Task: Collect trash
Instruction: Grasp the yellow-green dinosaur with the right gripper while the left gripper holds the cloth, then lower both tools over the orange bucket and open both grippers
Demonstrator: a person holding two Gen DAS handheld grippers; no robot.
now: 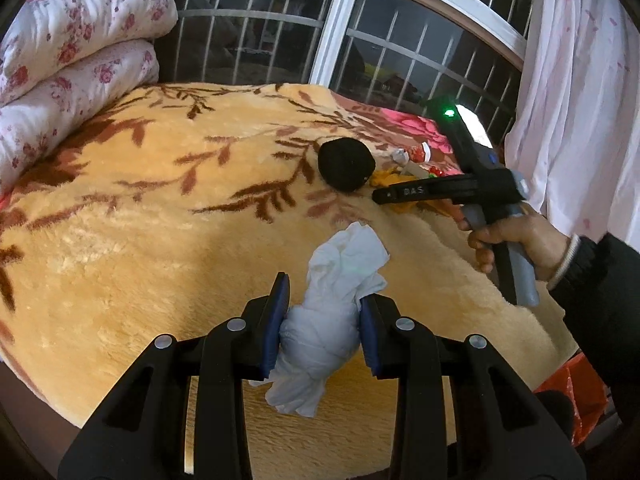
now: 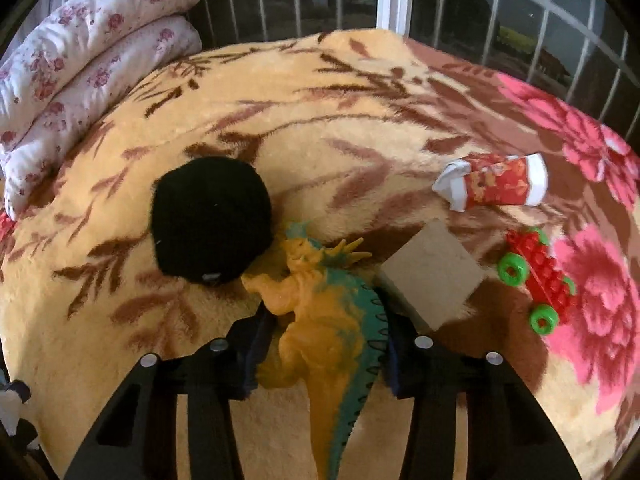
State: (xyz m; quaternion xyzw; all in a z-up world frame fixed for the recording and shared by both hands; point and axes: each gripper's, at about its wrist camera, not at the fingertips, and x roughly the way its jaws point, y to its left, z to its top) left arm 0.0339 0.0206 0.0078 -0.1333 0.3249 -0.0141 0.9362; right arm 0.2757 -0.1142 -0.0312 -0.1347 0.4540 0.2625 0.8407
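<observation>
White crumpled tissue (image 1: 332, 312) sits clamped between the left gripper (image 1: 325, 330) pads, above the yellow plush blanket (image 1: 140, 240); the right gripper (image 2: 322, 344) straddles an orange-green toy dinosaur (image 2: 320, 320), jaws near its flanks, contact unclear; just beyond lie a black beanie (image 2: 210, 216), cardboard block (image 2: 432, 276), red wrapper (image 2: 496, 186).

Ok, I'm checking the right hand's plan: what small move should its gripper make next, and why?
Probably close firmly on the orange-and-green plastic dinosaur toy: the right gripper straddles its body, pads near both flanks, while the left gripper grips the crumpled white tissue.
</observation>
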